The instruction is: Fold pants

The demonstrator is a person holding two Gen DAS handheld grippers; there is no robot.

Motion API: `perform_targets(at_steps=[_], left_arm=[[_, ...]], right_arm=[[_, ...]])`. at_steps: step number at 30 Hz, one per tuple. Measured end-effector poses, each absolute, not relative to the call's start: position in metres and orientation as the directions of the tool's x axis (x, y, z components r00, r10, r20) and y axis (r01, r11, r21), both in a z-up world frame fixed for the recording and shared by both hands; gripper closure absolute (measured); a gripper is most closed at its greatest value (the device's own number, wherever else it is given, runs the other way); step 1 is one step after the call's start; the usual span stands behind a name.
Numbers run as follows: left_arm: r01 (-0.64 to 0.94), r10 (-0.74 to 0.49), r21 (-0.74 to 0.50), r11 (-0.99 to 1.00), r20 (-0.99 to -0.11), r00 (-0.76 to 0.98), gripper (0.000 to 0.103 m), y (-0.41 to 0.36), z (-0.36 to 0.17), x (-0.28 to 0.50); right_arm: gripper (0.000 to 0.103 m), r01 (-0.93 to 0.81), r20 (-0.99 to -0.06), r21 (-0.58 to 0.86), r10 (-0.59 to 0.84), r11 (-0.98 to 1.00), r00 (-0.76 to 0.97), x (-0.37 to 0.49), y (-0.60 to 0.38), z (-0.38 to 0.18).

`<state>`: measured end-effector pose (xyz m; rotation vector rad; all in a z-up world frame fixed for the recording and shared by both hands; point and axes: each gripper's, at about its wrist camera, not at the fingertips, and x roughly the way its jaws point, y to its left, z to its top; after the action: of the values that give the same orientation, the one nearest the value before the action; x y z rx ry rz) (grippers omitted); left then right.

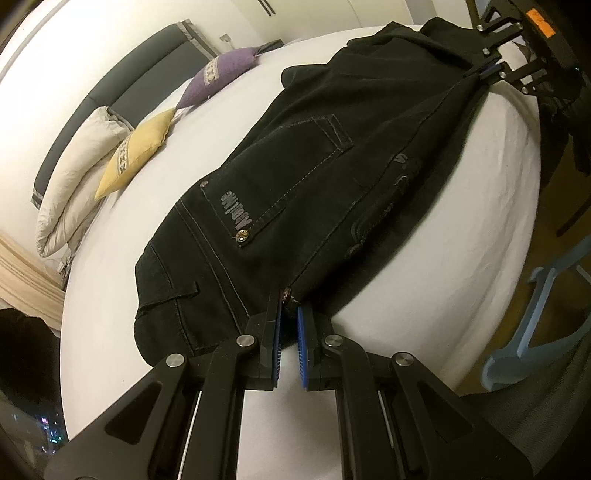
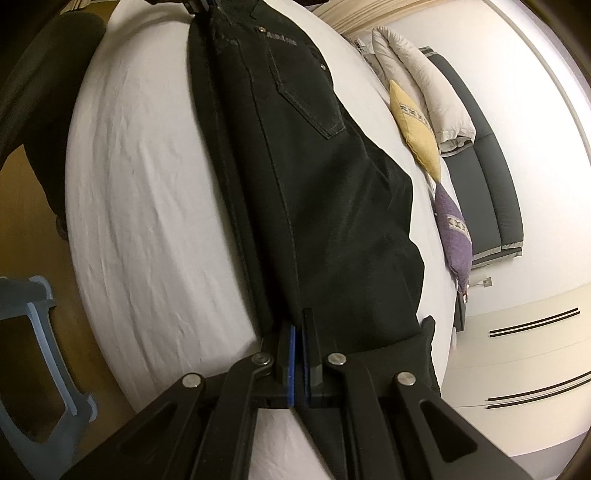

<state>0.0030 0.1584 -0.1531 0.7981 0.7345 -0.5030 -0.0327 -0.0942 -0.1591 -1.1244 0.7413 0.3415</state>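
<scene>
Black jeans [image 1: 332, 177] lie lengthwise on the white bed [image 1: 461, 229], folded leg on leg, back pocket up. My left gripper [image 1: 290, 314] sits at the waistband corner with its blue pads a small gap apart and the waist edge between the tips. My right gripper [image 2: 299, 332] is shut on the jeans [image 2: 314, 192] at the leg end. The right gripper also shows in the left wrist view [image 1: 487, 70], clamped on the far end. The left gripper shows at the top of the right wrist view [image 2: 201, 5].
A yellow cushion [image 1: 136, 147], a purple cushion [image 1: 218, 75] and a rolled white duvet [image 1: 74, 166] lie by the dark headboard [image 1: 110, 88]. A light blue chair [image 1: 535, 317] stands off the bed's edge. Wooden floor lies beside the bed.
</scene>
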Motion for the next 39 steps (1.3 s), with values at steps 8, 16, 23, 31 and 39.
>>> perform_targets(at_steps=[8, 16, 23, 31, 39], left_arm=[[0.607, -0.098, 0.512, 0.607, -0.710, 0.698, 0.094, 0.155, -0.170, 0.001], [0.623, -0.058, 0.530, 0.575, -0.733, 0.678, 0.085, 0.157, -0.160, -0.009], [0.613, -0.111, 0.370, 0.699, -0.790, 0.603, 0.078, 0.170, -0.110, -0.014], [0.532, -0.271, 0.119, 0.838, -0.757, 0.595, 0.078, 0.087, -0.084, 0.059], [0.503, -0.150, 0.152, 0.851, -0.847, 0.511, 0.078, 0.023, -0.163, 0.103]], right_arm=[[0.099, -0.595, -0.671, -0.719, -0.134, 0.358, 0.730, -0.037, -0.092, -0.170], [0.092, -0.602, -0.693, -0.690, -0.129, 0.400, 0.709, -0.040, -0.096, -0.162], [0.033, -0.588, -0.771, -0.488, -0.002, 0.645, 0.637, -0.043, -0.142, -0.110], [0.031, -0.151, -0.787, 0.027, 0.114, 0.988, 0.606, 0.058, -0.272, -0.038], [0.031, 0.089, -0.902, 0.096, 0.048, 0.991, 0.429, 0.196, -0.334, -0.057]])
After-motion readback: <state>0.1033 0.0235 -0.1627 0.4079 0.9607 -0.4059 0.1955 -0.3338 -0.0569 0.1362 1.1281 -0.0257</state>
